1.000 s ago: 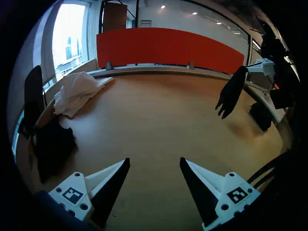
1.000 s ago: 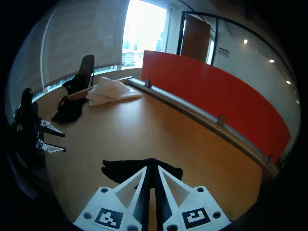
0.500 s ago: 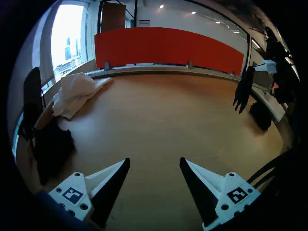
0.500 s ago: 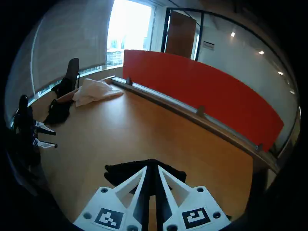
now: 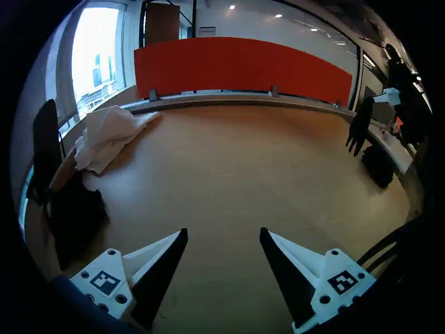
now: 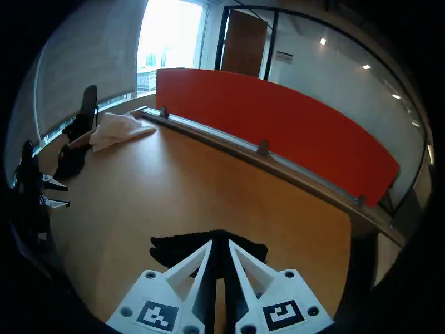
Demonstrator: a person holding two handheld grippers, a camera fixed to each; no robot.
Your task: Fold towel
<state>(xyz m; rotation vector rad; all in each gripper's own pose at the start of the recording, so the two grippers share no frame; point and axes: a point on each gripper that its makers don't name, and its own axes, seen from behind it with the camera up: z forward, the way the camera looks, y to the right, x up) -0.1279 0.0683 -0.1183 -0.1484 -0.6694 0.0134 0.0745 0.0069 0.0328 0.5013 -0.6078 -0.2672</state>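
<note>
My right gripper (image 6: 221, 242) is shut on a black towel (image 6: 189, 247), which bunches around its fingertips above the wooden table (image 6: 183, 189). In the left gripper view the same black towel (image 5: 360, 127) hangs limp from the right gripper (image 5: 384, 99) at the far right, off the table surface. My left gripper (image 5: 222, 236) is open low over the near side of the table (image 5: 233, 161), nothing between its fingers. In the right gripper view the left gripper (image 6: 53, 193) sits small at the far left.
A crumpled white towel (image 5: 105, 133) lies at the table's far left corner, with a dark bundle (image 5: 75, 214) nearer beside it. Another dark bundle (image 5: 379, 166) sits at the right edge. A red partition (image 5: 239, 64) runs along the back of the table. A dark chair back (image 6: 86, 108) stands by the window.
The right gripper has carried the hanging black towel farther right and away from the left gripper. The left gripper has stayed almost still and open.
</note>
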